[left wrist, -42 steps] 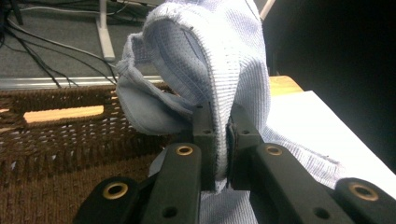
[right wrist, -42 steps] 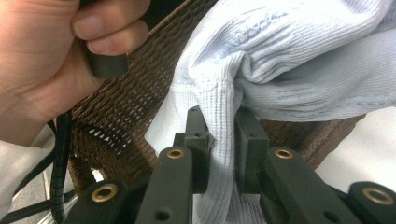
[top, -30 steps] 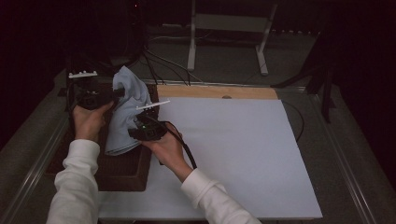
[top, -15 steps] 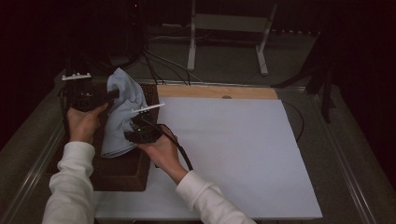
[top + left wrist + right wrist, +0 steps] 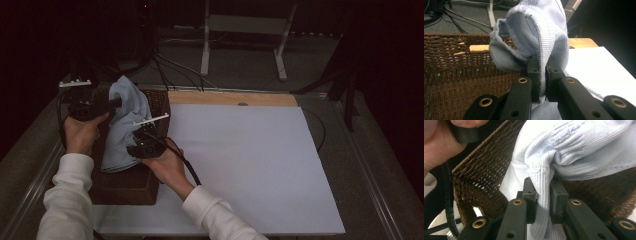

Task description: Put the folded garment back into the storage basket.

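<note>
A pale blue knitted cloth [image 5: 123,125] drapes over a dark brown woven wicker basket [image 5: 131,182] at the desk's left; left gripper [image 5: 543,75] and right gripper [image 5: 541,195] fingers each pinch it.

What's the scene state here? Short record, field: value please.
garment: light blue knit cloth, lifted partly out of the basket
container: brown wicker basket, at the table's left side
surface: white board on the table, wooden strip along its far edge
left hand-held gripper: shut on the cloth, pinching a fold
right hand-held gripper: shut on the cloth, fabric bunched between the jaws
cloth position: over the basket, held between both grippers
background: cables and a white stand beyond the table
</note>
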